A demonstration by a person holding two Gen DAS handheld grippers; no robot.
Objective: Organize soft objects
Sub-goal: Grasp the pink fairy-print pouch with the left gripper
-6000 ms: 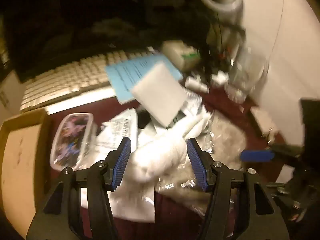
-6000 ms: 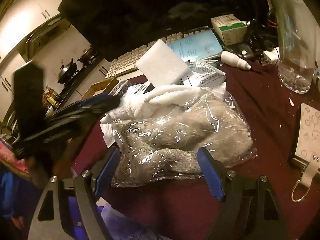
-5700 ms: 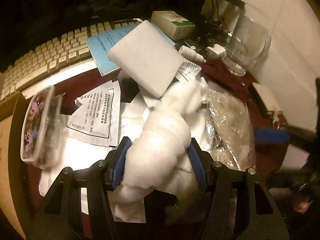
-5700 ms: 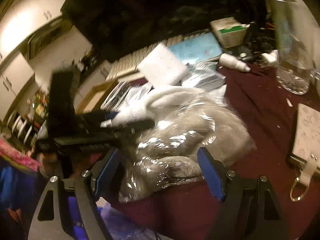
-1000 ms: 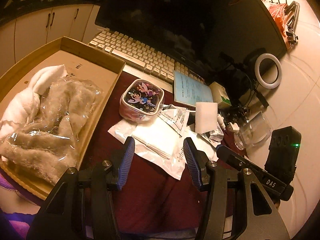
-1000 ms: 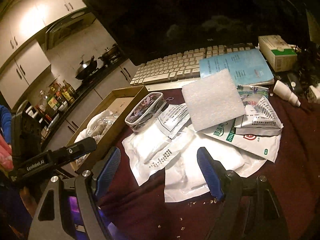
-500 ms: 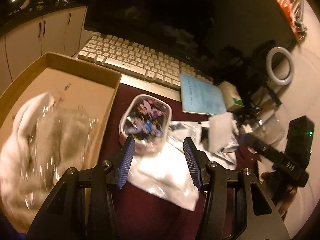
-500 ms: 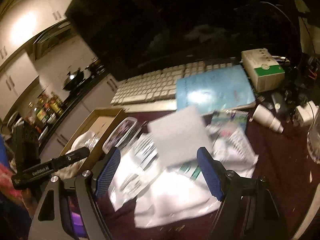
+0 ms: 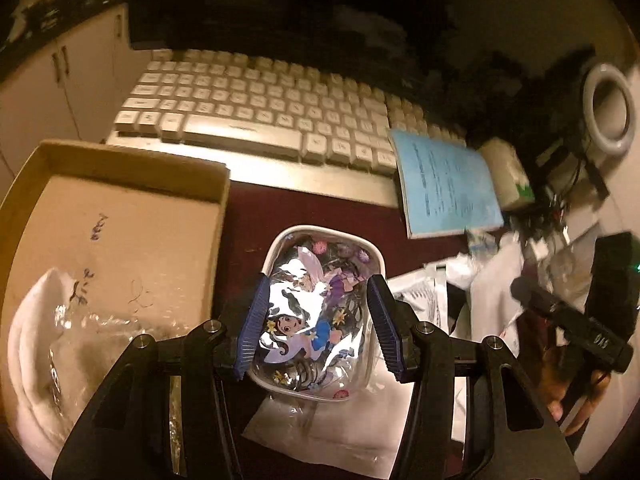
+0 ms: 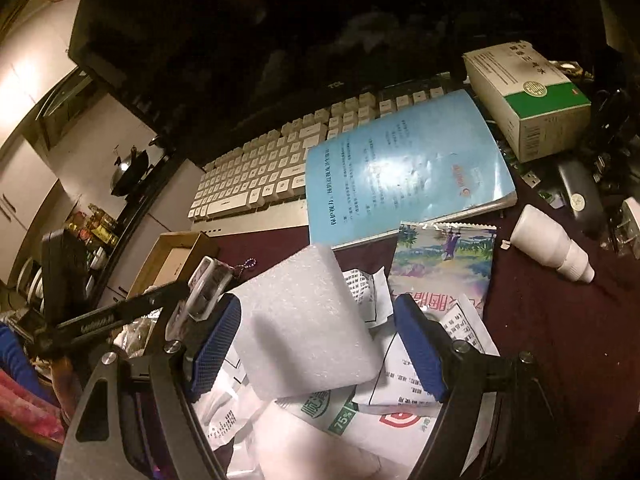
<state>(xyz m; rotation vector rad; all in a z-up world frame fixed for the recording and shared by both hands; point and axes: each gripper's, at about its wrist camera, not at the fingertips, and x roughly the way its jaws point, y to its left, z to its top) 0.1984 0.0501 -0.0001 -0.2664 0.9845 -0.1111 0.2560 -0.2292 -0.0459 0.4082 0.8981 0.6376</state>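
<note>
My left gripper (image 9: pixel 318 326) is open, its blue pads on either side of a clear cartoon-print pouch (image 9: pixel 320 312) that lies on the dark red cloth. To its left a cardboard tray (image 9: pixel 120 216) holds a white towel (image 9: pixel 24 360) and a clear bag of grey fluff (image 9: pixel 92 344). My right gripper (image 10: pixel 316 350) is open around a white foam block (image 10: pixel 308 328) that rests on a pile of white packets (image 10: pixel 420 380). The pouch also shows edge-on in the right wrist view (image 10: pixel 204 288).
A white keyboard (image 9: pixel 256 116) and dark monitor (image 9: pixel 280 8) stand behind. A blue booklet (image 10: pixel 404 168), green-white box (image 10: pixel 528 96), white dropper bottle (image 10: pixel 548 244) and colourful sachet (image 10: pixel 444 264) lie at the right. A ring light (image 9: pixel 608 108) stands far right.
Both grippers have moved forward and down. The left now brackets the pouch; the right now brackets the foam block. The towel and fluff bag, on the table six seconds ago, lie in the tray.
</note>
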